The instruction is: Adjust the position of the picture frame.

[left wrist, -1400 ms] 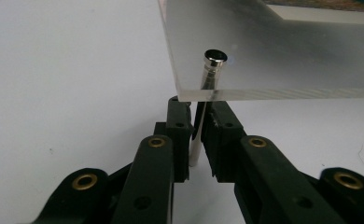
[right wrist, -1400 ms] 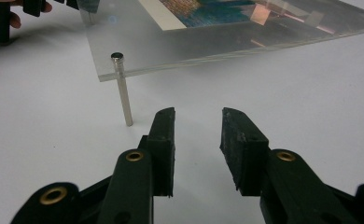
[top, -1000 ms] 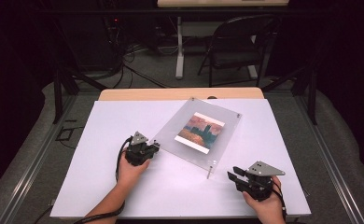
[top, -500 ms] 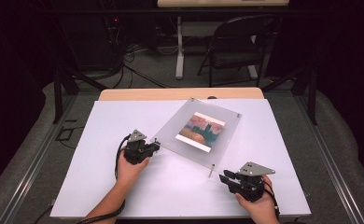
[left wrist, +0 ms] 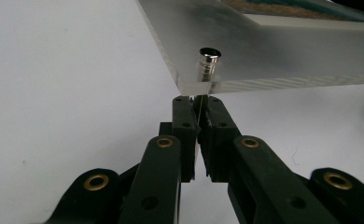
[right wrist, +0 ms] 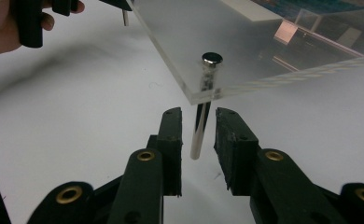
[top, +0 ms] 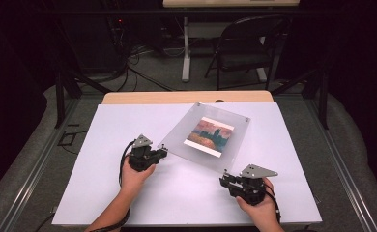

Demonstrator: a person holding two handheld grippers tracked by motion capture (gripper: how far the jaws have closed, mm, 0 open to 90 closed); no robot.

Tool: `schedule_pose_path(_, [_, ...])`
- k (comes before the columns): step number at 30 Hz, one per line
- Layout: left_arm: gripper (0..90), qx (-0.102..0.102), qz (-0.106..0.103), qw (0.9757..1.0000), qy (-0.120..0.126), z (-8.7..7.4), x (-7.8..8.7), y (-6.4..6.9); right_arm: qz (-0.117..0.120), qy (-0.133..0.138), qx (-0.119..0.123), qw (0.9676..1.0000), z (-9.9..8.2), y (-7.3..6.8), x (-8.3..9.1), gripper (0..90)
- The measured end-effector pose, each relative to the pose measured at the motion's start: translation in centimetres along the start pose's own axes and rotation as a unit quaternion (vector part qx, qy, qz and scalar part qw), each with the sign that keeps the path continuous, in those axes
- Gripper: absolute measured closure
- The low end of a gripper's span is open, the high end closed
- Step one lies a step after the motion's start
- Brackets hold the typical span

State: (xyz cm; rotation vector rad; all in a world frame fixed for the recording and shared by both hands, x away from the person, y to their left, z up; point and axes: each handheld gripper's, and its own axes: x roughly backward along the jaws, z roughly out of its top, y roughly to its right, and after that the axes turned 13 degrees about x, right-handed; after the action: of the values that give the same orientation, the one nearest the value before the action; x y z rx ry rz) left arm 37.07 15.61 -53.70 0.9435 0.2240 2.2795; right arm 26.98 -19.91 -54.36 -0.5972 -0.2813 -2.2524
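Note:
A clear acrylic picture frame (top: 177, 143) holding a sunset print (top: 210, 136) stands on thin metal legs on the white table. My left gripper (top: 163, 152) is at its left corner, shut on that corner's leg (left wrist: 199, 100) just below the plate (left wrist: 264, 42). My right gripper (top: 224, 180) is at the near corner. Its jaws have just been closing and stand open on either side of the metal leg (right wrist: 199, 133), with a gap at each pad. The leg's cap (right wrist: 211, 58) shows on top of the plate (right wrist: 245, 46).
The white sheet (top: 128, 125) covers the table, with a wooden strip (top: 186, 96) along the far edge. A dark chair (top: 247, 48) and a table's legs (top: 185, 53) stand behind. In the right gripper view the other hand (right wrist: 0, 21) shows top left.
My right gripper has moved left to the frame's near corner and its jaws have narrowed around the leg. The left gripper and the frame have stayed put.

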Motion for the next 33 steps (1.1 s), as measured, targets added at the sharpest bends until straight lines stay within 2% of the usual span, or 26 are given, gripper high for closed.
schedule_pose_path(5, [84.9,-0.001,-0.001,1.0,0.001,0.0,0.0,0.0,0.002,0.002,-0.014,0.9999,0.1,0.1,-1.1,72.5])
schedule_pose_path(8, [84.9,-0.002,-0.001,1.0,0.001,0.0,0.0,0.0,0.004,0.0,-0.012,0.9999,0.2,-0.1,-1.6,76.7])
schedule_pose_path(10, [84.9,-0.001,-0.001,1.0,0.0,0.0,0.0,0.0,-0.013,-0.003,-0.001,0.9999,0.3,-0.3,-1.7,82.9])
schedule_pose_path(13, [84.9,-0.002,-0.002,1.0,0.001,-0.1,0.0,0.0,-0.013,-0.002,-0.007,0.9999,0.2,-0.1,-1.6,84.5])
schedule_pose_path(17, [84.9,-0.002,-0.004,1.0,0.002,-0.1,0.1,0.0,-0.004,-0.004,-0.011,0.9999,0.3,0.1,-1.5,84.9])
schedule_pose_path(33, [85.1,-0.015,-0.012,0.9998,0.008,-0.1,1.1,0.7,-0.005,-0.001,-0.017,0.9998,0.4,0.5,-1.0,85.0])
